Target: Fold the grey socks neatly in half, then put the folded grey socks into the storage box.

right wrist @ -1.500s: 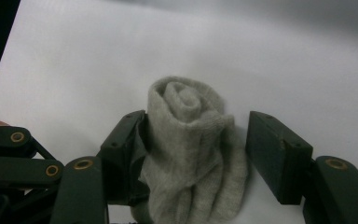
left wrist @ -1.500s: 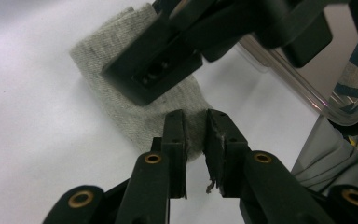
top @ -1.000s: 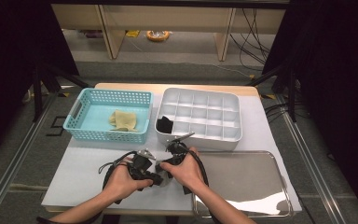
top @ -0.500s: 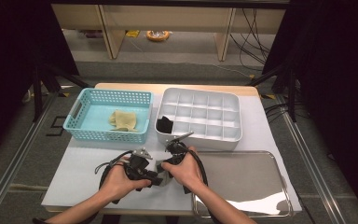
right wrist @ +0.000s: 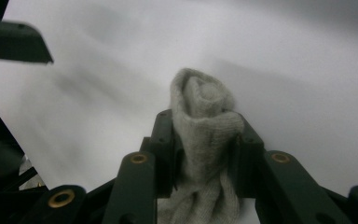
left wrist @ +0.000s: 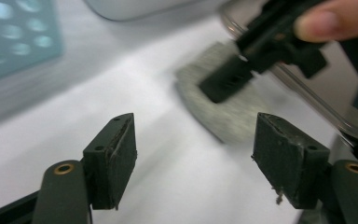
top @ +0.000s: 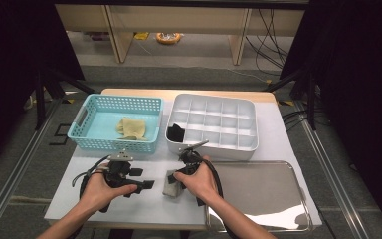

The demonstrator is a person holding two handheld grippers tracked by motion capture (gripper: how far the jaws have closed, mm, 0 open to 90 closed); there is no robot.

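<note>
Here the right gripper (top: pixel 175 183) has just been closing and clamps a grey sock (right wrist: pixel 205 135) near the tabletop's front edge; the left gripper (left wrist: pixel 196 158), just beside it, has just spread wide, nothing between its jaws.

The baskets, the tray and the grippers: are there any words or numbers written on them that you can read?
None: no word, number, label or sign can be read.
The blue basket, the white divided box and the metal tray are plain.
The left gripper and right gripper, closed on a grey sock, carry no markings.
The orange thing on the floor is too small to tell.
</note>
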